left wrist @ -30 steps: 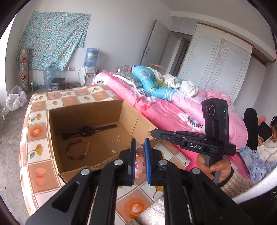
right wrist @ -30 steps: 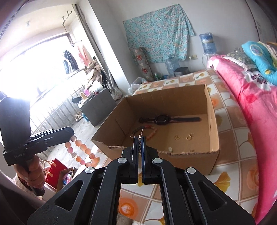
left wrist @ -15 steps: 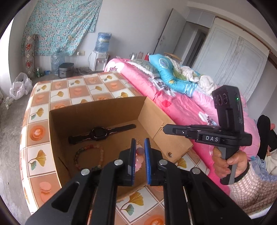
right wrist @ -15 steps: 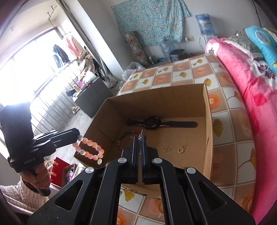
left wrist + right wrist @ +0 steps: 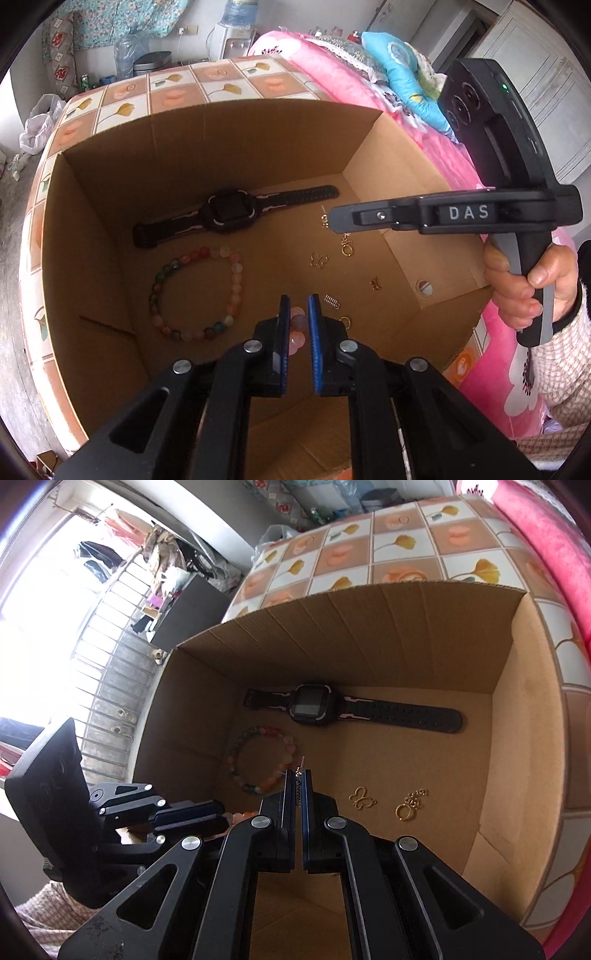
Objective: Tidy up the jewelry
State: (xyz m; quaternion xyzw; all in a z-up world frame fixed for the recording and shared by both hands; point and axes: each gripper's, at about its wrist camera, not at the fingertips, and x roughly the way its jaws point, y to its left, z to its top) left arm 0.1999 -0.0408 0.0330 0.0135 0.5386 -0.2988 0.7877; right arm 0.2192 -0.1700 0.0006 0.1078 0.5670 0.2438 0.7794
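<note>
Both grippers over cardboard box. Left gripper pinching pink bead bracelet; right gripper clamped tight on thin chain thing, probably earring. Watch by box's far wall.

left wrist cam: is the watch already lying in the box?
Yes. The black watch lies flat on the floor of the cardboard box, just beyond the multicolour bead bracelet.

Both claws angle steeply downward: black left claw pinches pink beads, black right claw clamped tight on a thin chain.
</note>
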